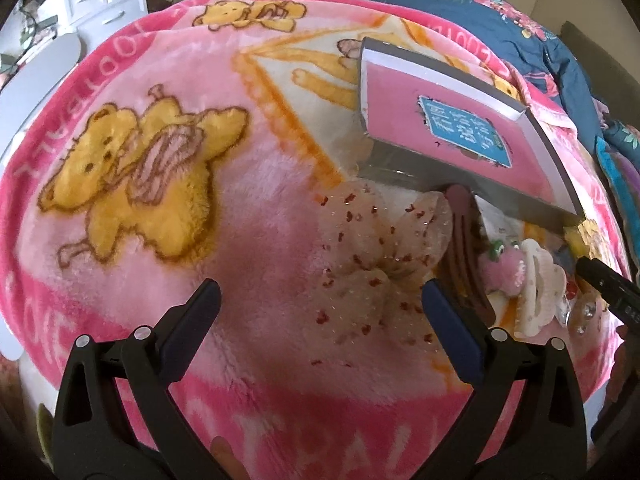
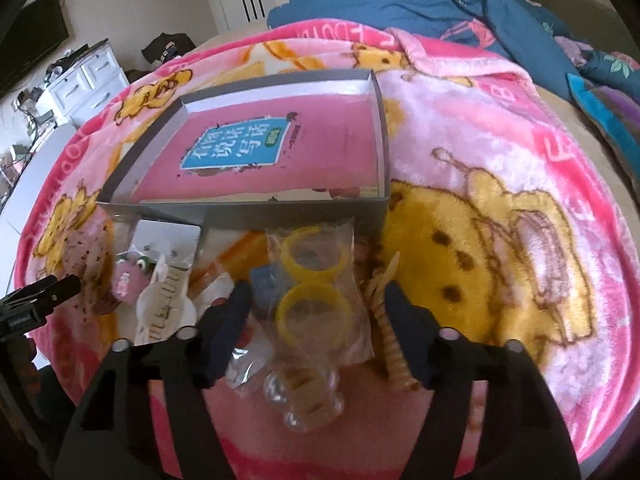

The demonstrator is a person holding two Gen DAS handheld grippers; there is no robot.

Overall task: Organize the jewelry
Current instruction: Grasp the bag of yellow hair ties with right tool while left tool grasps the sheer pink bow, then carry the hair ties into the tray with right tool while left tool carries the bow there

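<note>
My left gripper (image 1: 320, 292) is open above a sheer bow (image 1: 372, 256) with red dots that lies on the pink blanket; nothing is between its fingers. My right gripper (image 2: 316, 294) is open, its fingers either side of a clear bag of yellow rings (image 2: 312, 272) without pressing it. A beige spiral clip (image 2: 390, 332) lies by the right finger. A clear clip (image 2: 304, 392) lies below the bag. The grey shallow box (image 2: 248, 216) with a pink, blue-labelled bottom stands just beyond. The same box (image 1: 420, 172) sits up right in the left wrist view.
A pink plush charm (image 2: 128, 280) and a white claw clip (image 2: 160, 312) lie left of the bag. A brown hair clip (image 1: 460, 232) rests beside the bow. A blue floral quilt (image 2: 440, 4) lies at the back. White drawers (image 2: 84, 80) stand beyond the bed's left edge.
</note>
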